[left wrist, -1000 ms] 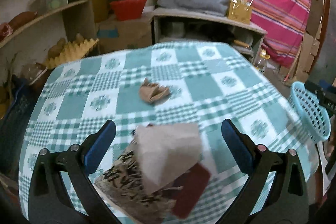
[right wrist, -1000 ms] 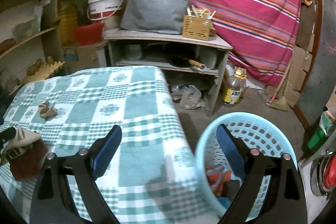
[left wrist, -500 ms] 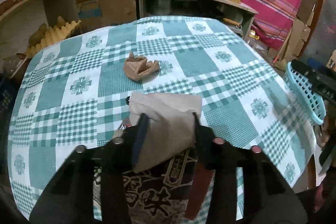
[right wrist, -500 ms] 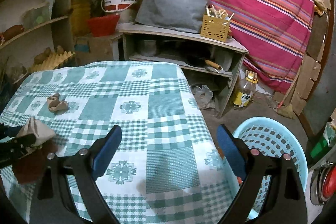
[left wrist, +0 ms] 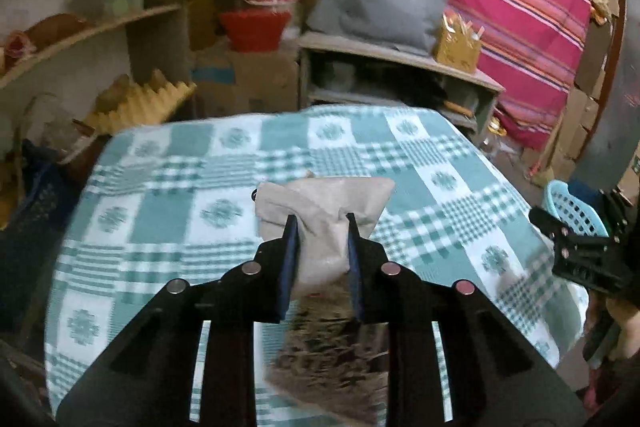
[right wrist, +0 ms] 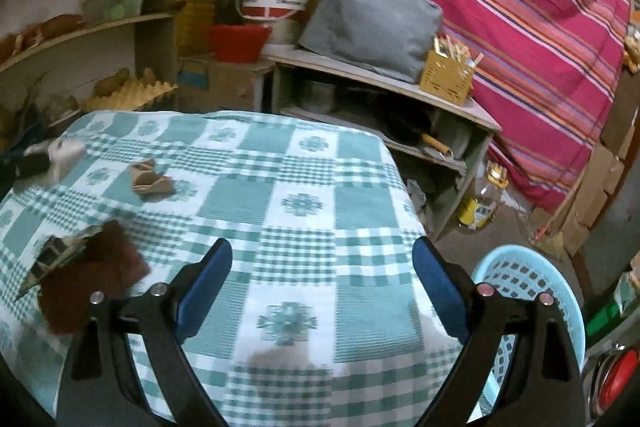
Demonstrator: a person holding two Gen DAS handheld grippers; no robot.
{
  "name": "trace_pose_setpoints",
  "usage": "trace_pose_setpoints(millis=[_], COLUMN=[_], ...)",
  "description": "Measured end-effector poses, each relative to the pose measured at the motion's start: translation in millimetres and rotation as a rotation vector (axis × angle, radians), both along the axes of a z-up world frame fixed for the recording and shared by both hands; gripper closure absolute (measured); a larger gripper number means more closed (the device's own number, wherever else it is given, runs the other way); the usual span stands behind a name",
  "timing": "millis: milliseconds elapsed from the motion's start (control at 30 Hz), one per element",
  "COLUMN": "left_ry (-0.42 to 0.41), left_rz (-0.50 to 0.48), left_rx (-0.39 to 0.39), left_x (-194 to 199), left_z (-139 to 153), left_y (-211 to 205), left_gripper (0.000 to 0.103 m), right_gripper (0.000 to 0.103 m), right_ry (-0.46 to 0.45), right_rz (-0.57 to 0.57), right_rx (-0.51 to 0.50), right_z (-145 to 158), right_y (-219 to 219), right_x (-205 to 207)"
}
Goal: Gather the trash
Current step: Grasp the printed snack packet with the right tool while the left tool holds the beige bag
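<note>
Left gripper (left wrist: pixel 319 217): your fingers (left wrist: pixel 289 259) are closing on the beige paper bag (left wrist: pixel 320 211); it is pinched between the two blue pads, creased where they bite.
Beige paper bag: it sticks out past your fingertips, above the checked surface (left wrist: pixel 168 223). In the right wrist view the same bag (right wrist: pixel 66 151) shows small at the far left edge, in your left gripper (right wrist: pixel 38 161).
Printed wrapper: a dark printed wrapper (left wrist: pixel 332 343) lies blurred under your left gripper; I cannot tell whether it touches the bag. From the right wrist view the wrapper (right wrist: pixel 54 255) lies flat on the surface with a dark red piece (right wrist: pixel 94 287) overlapping it.
Crumpled brown paper: one crumpled brown paper (right wrist: pixel 150 179) sits on the surface, apart from the wrapper, nearer the far edge.
Right gripper (right wrist: pixel 322 287): your fingers (right wrist: pixel 206 283) stand wide apart with nothing between them, over the near right part of the surface. In the left wrist view your right gripper (left wrist: pixel 580 251) shows at the right edge; its fingers are not clear there.
Blue basket: the light blue basket (right wrist: pixel 532 287) stands off the right side of the surface, lower down, just beside your right finger. It shows behind your right gripper in the left wrist view (left wrist: pixel 576 211).
</note>
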State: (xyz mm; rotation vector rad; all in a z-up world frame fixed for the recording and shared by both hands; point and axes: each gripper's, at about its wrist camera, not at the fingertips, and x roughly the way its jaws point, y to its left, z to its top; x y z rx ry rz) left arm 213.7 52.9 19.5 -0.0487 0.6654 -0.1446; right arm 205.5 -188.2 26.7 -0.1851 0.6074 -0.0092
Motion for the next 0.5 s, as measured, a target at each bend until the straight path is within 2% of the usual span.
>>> trace_pose_setpoints(millis=[333, 500], left_ry=[-0.016, -0.018], left_rz=[0.143, 0.205], left_rx=[0.040, 0.032], left_x=[-21.6, -36.0], left_z=[-8.4, -13.0], left_y=[71.2, 108.7], left_gripper=[0.082, 0.082], right_gripper=[0.013, 0.013], right_ry=[0.037, 0.076], right_rz=[0.112, 0.181], right_rx=[0.037, 0.040], right_z=[-0.9, -8.6], right_y=[59.9, 101.5], right_x=[-9.5, -17.1])
